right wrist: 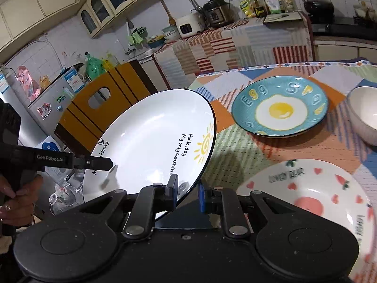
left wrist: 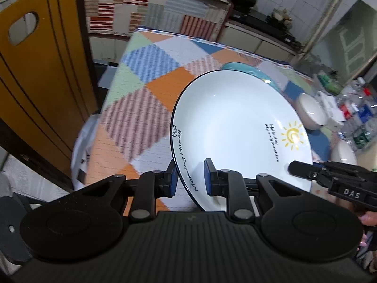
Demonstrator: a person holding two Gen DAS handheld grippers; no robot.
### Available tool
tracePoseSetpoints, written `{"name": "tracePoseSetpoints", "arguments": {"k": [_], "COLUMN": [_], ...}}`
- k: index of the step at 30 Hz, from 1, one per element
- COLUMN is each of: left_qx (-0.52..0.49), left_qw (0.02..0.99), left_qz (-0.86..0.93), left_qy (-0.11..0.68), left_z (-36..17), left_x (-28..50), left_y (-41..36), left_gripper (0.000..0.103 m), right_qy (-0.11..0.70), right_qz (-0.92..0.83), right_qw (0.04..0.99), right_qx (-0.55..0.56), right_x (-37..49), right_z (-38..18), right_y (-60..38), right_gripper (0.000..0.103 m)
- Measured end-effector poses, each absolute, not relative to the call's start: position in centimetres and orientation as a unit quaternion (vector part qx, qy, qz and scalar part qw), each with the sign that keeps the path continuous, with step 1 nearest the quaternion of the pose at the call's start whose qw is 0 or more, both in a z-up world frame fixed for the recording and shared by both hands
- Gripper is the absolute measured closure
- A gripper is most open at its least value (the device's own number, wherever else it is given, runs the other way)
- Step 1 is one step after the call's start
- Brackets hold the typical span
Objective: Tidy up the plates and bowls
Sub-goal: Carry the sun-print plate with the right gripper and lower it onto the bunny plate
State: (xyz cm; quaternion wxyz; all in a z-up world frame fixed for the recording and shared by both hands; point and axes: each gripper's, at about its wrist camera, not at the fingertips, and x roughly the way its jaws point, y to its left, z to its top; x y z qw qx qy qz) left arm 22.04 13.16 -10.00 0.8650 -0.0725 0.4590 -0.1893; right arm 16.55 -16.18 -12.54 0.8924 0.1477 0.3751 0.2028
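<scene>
**Both grippers clamped on one white plate, held off the table**

Left gripper point(left wrist: 190, 175): jaws nearly closed, blue pads pinching the near rim of the white sun-print plate point(left wrist: 238, 127). Right gripper point(right wrist: 187, 192): same narrow gap, pads on the opposite rim of that plate point(right wrist: 153, 146). Plate is tilted, clear of the patchwork tablecloth point(left wrist: 141, 108).

Around, from the right gripper:
- teal egg plate point(right wrist: 280, 110) ahead and right, flat on the cloth
- pink-heart plate point(right wrist: 313, 195) just right, close under the jaws
- white bowl point(right wrist: 364, 118) far right, partly cut off
- yellow chair back point(right wrist: 94, 108) beyond the held plate, left

From the left gripper: teal plate's edge point(left wrist: 256, 70) shows behind the held plate; two pale bowls point(left wrist: 311, 113) beyond it to the right.
</scene>
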Motion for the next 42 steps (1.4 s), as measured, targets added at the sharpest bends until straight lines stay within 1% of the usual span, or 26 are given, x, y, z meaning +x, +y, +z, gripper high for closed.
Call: {"name": "tracePoseSetpoints", "arguments": {"k": [6, 14, 22, 33, 42], "left_qx": [-0.044, -0.036, -0.013, -0.002, 0.022], "left_qw": [0.869, 0.857, 0.84, 0.808, 0.789], "left_qz": [-0.209, -0.237, -0.256, -0.267, -0.283], "left_qy": [0.446, 0.456, 0.477, 0.525, 0.545], "left_z": [-8.5, -8.5, -10.5, -15.2, -16.0], "left_x": [20.4, 19.6, 19.6, 20.7, 22.3], "left_y": [10.3, 6.5, 2.6, -1.1, -3.2], "left_gripper": [0.083, 0.083, 0.083, 0.083, 0.082], "right_qy": [0.378, 0.389, 0.403, 0.429, 0.455], "right_qz": [0.182, 0.149, 0.106, 0.06, 0.029], "right_qw": [0.893, 0.893, 0.89, 0.868, 0.855], "right_qx": [0.162, 0.172, 0.186, 0.242, 0.248], "right_x": [13.7, 10.8, 9.2, 8.4, 9.6], "right_z": [-11.7, -11.0, -12.1, -15.4, -16.3], "right_y": [-18.3, -21.0, -23.9, -27.0, -28.2], "right_gripper": [0.081, 0.08, 0.08, 0.08, 0.08]}}
